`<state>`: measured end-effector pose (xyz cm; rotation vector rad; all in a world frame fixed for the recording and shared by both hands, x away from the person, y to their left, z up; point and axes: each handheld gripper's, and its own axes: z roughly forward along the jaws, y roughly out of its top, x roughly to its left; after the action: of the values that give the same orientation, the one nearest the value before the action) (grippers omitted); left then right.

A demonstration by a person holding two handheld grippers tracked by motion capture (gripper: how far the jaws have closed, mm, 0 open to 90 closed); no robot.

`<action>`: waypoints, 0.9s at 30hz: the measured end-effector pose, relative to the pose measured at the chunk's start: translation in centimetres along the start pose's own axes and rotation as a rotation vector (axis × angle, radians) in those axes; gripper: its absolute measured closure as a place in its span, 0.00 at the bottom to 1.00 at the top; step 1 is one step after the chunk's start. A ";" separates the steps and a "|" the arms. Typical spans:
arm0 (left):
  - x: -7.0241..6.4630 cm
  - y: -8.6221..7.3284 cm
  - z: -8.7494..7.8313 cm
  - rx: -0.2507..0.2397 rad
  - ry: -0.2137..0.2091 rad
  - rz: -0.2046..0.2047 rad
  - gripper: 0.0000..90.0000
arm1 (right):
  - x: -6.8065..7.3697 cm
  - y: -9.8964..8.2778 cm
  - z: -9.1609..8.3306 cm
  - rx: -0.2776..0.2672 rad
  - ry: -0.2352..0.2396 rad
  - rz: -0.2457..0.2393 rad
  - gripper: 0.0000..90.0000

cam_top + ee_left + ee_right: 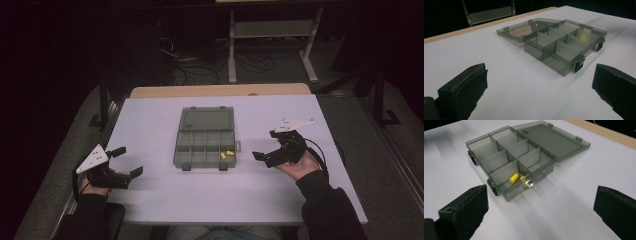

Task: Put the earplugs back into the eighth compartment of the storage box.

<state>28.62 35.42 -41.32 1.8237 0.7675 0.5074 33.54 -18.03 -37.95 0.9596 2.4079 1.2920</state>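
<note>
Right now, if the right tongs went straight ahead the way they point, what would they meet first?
Probably the open compartment box, at its near corner by the yellow earplugs. The right tongs stand open with only bare table before that, though depth is hard to judge.

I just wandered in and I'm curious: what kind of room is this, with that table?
Probably a lab or workshop bench for recording hand tasks. A white table holds one compartment box, a person holds the left gripper and right gripper, and cables lie on the dark floor behind.
</note>
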 end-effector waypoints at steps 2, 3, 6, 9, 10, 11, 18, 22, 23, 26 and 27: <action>0.0 0.0 0.0 0.000 0.000 0.000 0.00 | 0.0 -0.6 -0.2 -0.001 -0.002 0.006 0.00; 0.0 0.0 0.0 0.000 0.000 0.000 0.00 | 0.0 -1.0 -0.3 -0.011 -0.009 0.009 0.00; 0.0 0.0 0.0 -0.001 -0.002 0.000 0.00 | 0.0 -1.7 -0.6 -0.022 -0.018 0.013 0.00; 0.0 0.0 0.0 -0.001 -0.005 0.000 0.00 | 0.0 -2.5 -1.1 -0.038 -0.034 0.025 0.00; 0.0 0.0 0.0 -0.001 -0.005 0.001 0.00 | -0.1 -2.9 -1.5 -0.051 -0.045 0.030 0.00; 0.0 0.0 0.1 -0.001 -0.006 0.000 0.00 | -0.1 -3.2 -1.7 -0.061 -0.050 0.032 0.00; 0.0 0.1 0.2 -0.002 -0.010 0.002 0.00 | -0.2 -5.0 -2.5 -0.127 -0.066 0.054 0.00; 0.0 0.1 0.2 -0.001 -0.011 0.002 0.00 | -0.1 -5.7 -2.9 -0.151 -0.078 0.044 0.00; 0.0 0.1 0.2 -0.002 -0.011 0.003 0.00 | 0.0 -5.9 -3.0 -0.163 -0.082 0.040 0.00; 0.0 0.1 0.2 0.000 -0.012 0.003 0.00 | -0.1 -6.2 -3.1 -0.172 -0.084 0.048 0.00; 0.0 0.1 0.2 0.000 -0.013 0.003 0.00 | -0.2 -6.3 -3.1 -0.177 -0.083 0.050 0.00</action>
<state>28.80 35.26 -41.31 1.8270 0.7555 0.4972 29.45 -22.63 -41.25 1.0077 2.1795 1.4254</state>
